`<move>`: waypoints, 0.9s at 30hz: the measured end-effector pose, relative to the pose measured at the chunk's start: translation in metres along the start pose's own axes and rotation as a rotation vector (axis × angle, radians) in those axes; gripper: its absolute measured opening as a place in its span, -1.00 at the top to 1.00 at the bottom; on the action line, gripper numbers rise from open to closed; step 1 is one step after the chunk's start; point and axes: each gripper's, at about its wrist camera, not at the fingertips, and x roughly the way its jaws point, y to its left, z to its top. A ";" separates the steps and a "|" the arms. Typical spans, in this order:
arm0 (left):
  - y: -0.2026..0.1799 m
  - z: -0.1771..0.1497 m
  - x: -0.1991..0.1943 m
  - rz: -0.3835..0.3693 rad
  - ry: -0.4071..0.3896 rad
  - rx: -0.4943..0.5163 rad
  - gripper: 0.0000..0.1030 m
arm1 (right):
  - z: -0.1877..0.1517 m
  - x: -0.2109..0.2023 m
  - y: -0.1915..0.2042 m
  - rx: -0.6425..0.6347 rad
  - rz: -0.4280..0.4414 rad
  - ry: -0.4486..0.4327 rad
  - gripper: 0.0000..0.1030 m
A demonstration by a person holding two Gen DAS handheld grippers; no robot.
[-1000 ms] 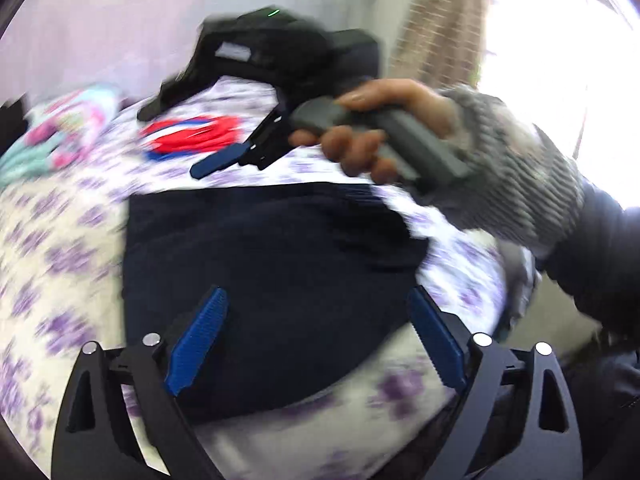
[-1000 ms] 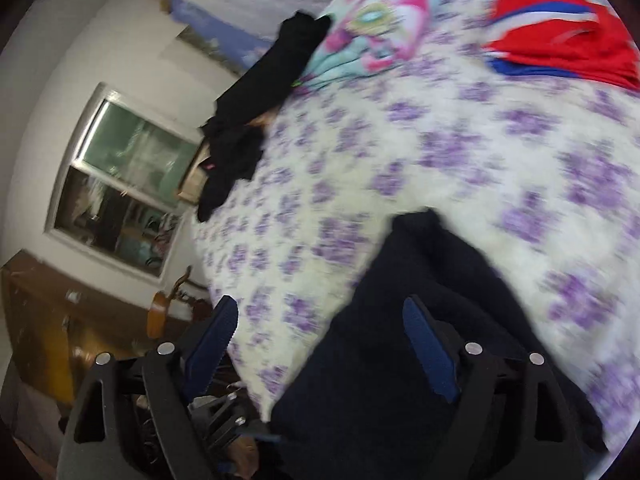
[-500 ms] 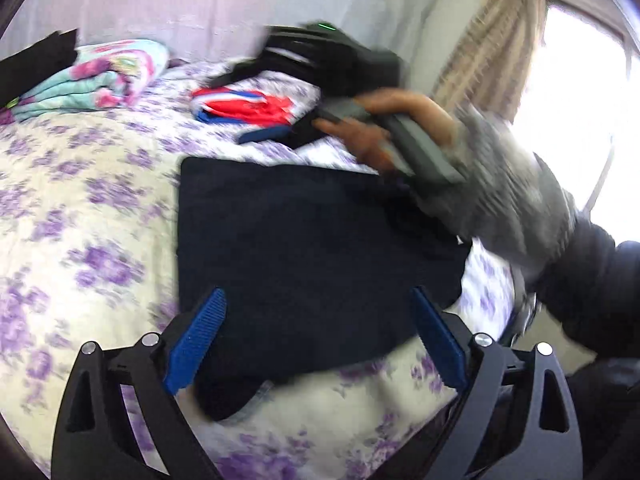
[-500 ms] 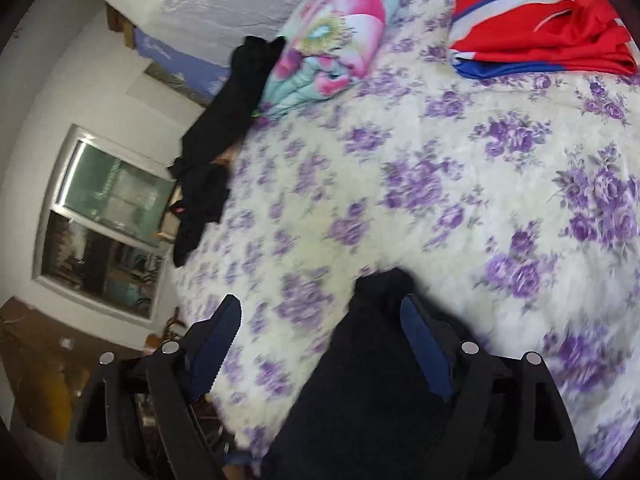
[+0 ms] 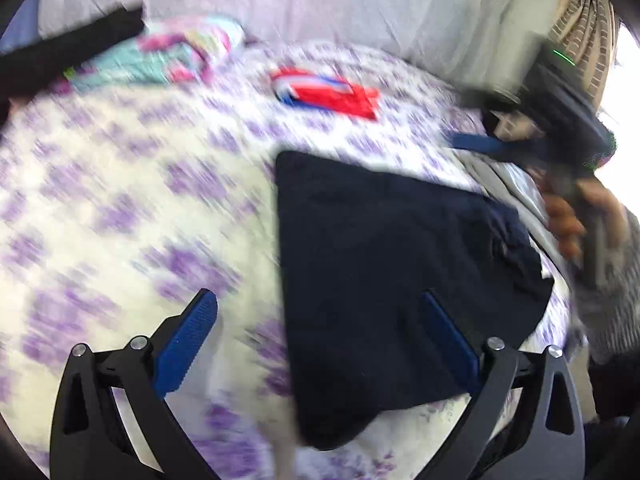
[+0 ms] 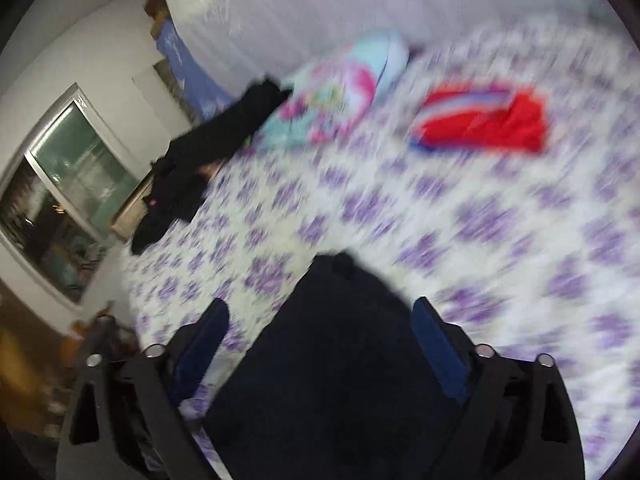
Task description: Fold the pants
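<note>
The dark navy pants (image 5: 384, 264) lie folded into a flat block on the purple-flowered bedspread (image 5: 120, 208), near the bed's near right edge. My left gripper (image 5: 320, 320) is open and empty, above the pants' left edge. My right gripper (image 6: 320, 328) is open and empty over the pants (image 6: 340, 360). It also shows in the left wrist view (image 5: 500, 146), held in a hand at the far right, above the bed's right side. Both views are motion-blurred.
A folded red, white and blue garment (image 5: 328, 92) lies farther back on the bed. A pink and teal bundle (image 5: 168, 56) and a black garment (image 5: 68, 52) lie at the back left. A window (image 6: 68, 200) is left of the bed.
Both grippers have pulled back and swung; the left view has shifted so the pants sit more to the right. The right gripper has moved off to the pants' right side. The pants lie unmoved.
</note>
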 end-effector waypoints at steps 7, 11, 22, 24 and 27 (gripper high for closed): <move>-0.025 0.015 -0.038 0.214 -0.175 0.024 -0.92 | -0.101 -0.097 -0.039 0.107 -0.296 -0.178 -0.93; -0.028 0.004 -0.018 0.212 -0.107 0.017 -0.92 | -0.168 -0.094 -0.072 0.296 -0.269 -0.161 -0.93; -0.026 -0.011 0.011 0.297 -0.051 -0.052 -0.92 | -0.178 -0.049 -0.035 0.243 -0.239 -0.160 -0.93; -0.023 -0.011 0.013 0.293 -0.041 -0.056 -0.92 | -0.180 -0.049 -0.037 0.252 -0.233 -0.159 -0.93; -0.019 -0.012 0.018 0.259 -0.020 -0.074 -0.92 | -0.184 -0.048 -0.043 0.278 -0.197 -0.145 -0.93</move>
